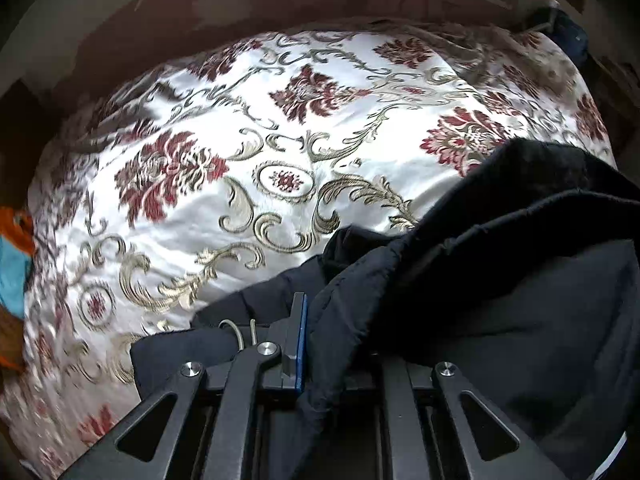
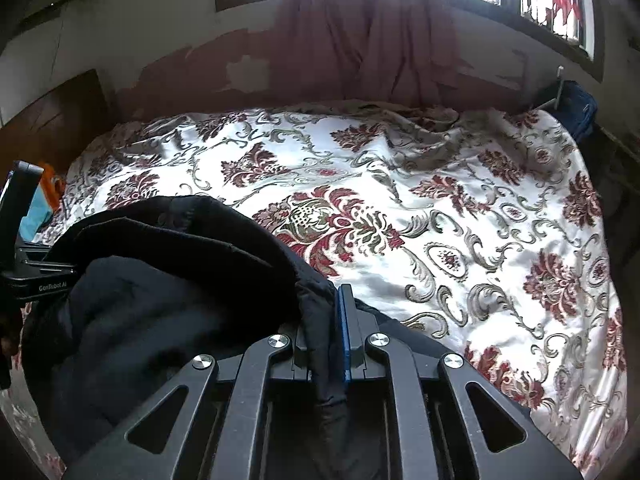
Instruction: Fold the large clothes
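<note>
Left wrist view: left tool (image 1: 308, 320) pinches a fold of the black jacket (image 1: 500, 280); only the blue-padded finger shows, cloth covers the other, but fabric is clearly clamped between them. The jacket bulges to the right of the tool, bunched and lifted, hanging over the near edge of the bed (image 1: 240, 152). The floral bedspread is bare ahead. An orange and blue cloth (image 1: 16, 256) sits at far left, off the working area.

Right wrist view: right tool (image 2: 334, 320) also pinches the jacket (image 2: 160, 280), fingers pressed together on a thin fold with cloth trailing down between the linkages. The jacket's bulk lies to the left, with its darker lining (image 2: 180, 224) arched on top. The left tool's body (image 2: 24, 248) is visible at far left, so both tools hold the same garment, apart, with slack between them. A curtain (image 2: 368, 40) and window sit beyond the bed (image 2: 480, 208).

Judgement: early stage, the jacket is held up but not spread. To do it well: keep both pinches tight, pull the tools apart to take out slack, carry the jacket forward onto the bare middle of the bed, lower it flat with the lining down before any fold. Risk: thick padded cloth may slip from a shallow pinch.
</note>
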A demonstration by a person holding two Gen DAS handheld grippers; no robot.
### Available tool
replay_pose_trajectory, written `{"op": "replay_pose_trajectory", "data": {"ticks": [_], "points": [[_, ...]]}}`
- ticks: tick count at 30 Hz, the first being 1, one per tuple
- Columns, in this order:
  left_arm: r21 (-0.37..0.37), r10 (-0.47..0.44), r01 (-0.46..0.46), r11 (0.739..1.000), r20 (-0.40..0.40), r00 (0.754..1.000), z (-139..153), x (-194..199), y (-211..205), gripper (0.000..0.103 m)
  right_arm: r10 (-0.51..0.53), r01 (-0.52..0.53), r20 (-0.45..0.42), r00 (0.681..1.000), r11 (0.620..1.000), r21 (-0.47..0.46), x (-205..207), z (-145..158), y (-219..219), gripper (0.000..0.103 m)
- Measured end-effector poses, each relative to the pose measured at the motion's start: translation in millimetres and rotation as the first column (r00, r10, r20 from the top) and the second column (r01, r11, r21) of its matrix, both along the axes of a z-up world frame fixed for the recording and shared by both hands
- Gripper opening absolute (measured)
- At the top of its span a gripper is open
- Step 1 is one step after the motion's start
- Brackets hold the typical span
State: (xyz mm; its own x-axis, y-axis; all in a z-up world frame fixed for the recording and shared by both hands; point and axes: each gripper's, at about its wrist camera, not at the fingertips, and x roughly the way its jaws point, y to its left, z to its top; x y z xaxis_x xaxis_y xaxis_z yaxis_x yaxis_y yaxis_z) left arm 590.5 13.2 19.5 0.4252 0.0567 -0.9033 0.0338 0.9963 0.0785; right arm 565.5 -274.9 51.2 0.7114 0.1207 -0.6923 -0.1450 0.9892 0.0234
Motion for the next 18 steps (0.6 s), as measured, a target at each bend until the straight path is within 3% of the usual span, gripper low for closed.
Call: {"op": "replay_pose_trajectory", "data": {"ticks": [2, 6, 11, 15, 18], "points": [[-0.023, 0.009, -0.009, 1.000, 0.011, 1.000, -1.8, -4.3, 2.6, 0.012, 0.007, -0.007, -0.003, 1.000, 1.000, 0.031, 0.1, 0.8, -6.3, 0.015], [-0.086, 0.005, -0.004, 0.996, 0.009, 1.000, 5.2, -4.7, 8.3, 0.013, 0.004, -0.012, 0.087, 0.996, 0.995, 0.101, -10.2, 14.0, -22.6, 0.061], [-0.158, -0.023, 0.021, 0.987, -0.011, 1.000, 15.6, -5.7, 19.5, 0.018, -0.021, 0.006, 0.133, 0.991, 0.994, 0.107, -16.9, 33.1, -31.5, 0.064], [-0.166, -0.047, 0.047, 0.985, 0.007, 0.999, 30.7, -11.6, 25.0, 0.020, -0.036, 0.025, 0.173, 0.984, 0.998, 0.063, -40.0, 47.5, -34.9, 0.081], [-0.203, -0.036, 0.039, 0.978, 0.018, 0.999, 41.4, -13.2, 33.7, 0.022, -0.041, 0.039, 0.199, 0.979, 0.999, 0.017, -55.1, 59.1, -35.9, 0.081]]}}
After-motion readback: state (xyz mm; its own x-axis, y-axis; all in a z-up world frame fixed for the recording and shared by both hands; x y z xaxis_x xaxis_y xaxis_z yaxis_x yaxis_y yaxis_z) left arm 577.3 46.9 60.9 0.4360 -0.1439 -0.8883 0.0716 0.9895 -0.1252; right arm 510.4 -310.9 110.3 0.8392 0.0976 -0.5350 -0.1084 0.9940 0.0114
